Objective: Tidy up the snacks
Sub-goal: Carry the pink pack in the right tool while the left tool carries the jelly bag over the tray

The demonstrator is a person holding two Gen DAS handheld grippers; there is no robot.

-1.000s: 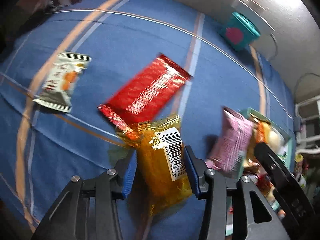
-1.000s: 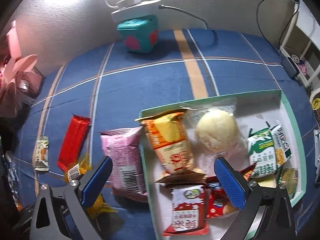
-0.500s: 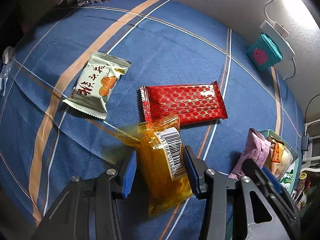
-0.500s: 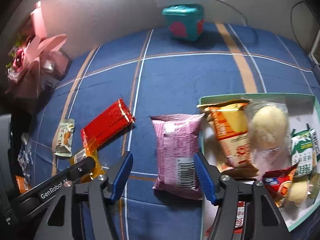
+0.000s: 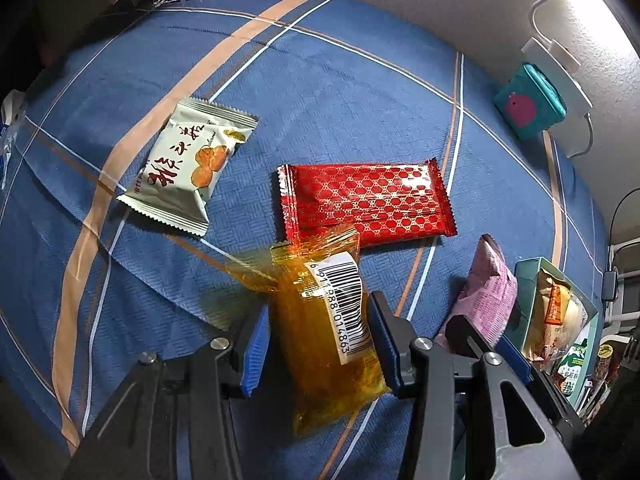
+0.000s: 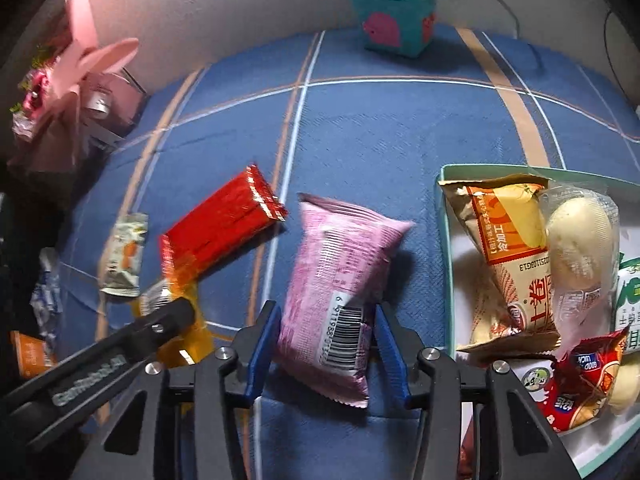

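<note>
The orange packet [image 5: 332, 332], barcode ending 74863, is gripped by the left tool [image 5: 318, 344]; the pink packet [image 6: 340, 296] is being closed on by the right tool [image 6: 326, 350].

Right gripper [image 6: 326, 350] moved from over tray to pink packet [image 6: 340, 292]; jaws closing around it.

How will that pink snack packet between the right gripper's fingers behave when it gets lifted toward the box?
The pink packet looks puffy and creased, so it is probably light and will squash somewhat as the right gripper closes on it. Gripped near its barcode end, the long free end may droop or swing. Its film looks smooth, so it could slip a little.
</note>
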